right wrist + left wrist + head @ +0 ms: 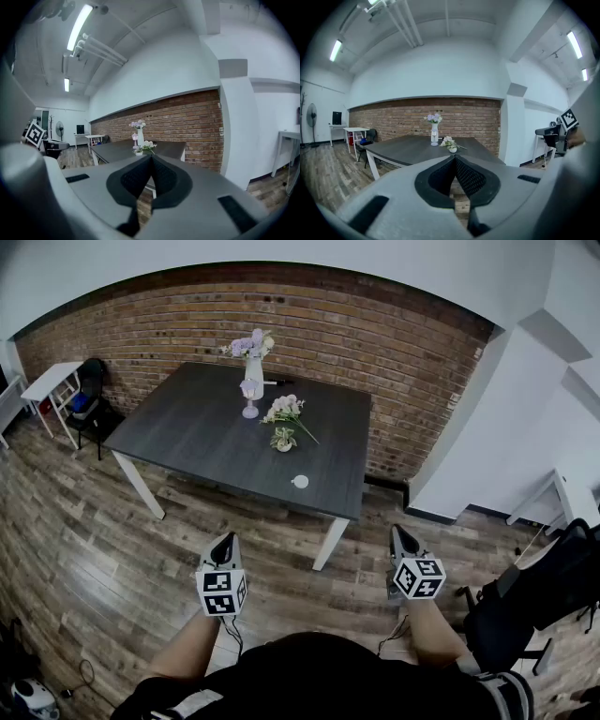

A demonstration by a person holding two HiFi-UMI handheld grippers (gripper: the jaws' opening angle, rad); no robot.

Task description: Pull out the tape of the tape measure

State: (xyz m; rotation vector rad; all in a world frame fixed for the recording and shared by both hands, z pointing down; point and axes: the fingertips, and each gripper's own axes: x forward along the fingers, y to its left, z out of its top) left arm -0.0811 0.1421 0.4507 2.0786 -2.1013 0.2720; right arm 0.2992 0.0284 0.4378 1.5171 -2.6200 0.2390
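Note:
A small round white tape measure [300, 481] lies near the front edge of the dark grey table [197, 442]. My left gripper [223, 542] hangs over the wooden floor, short of the table and left of its front right leg. Its jaws are shut with nothing between them [454, 157]. My right gripper [397, 534] hangs at the same distance, right of the table's corner, and is also shut and empty [151, 156]. Both point toward the table. In neither gripper view can I make out the tape measure.
On the table stand a white vase of purple flowers [253, 367], a small pink stemmed piece [250, 396] and a small pot of white flowers [284, 433]. A brick wall runs behind. A white side table [52, 381] stands left, a black office chair [530, 601] right.

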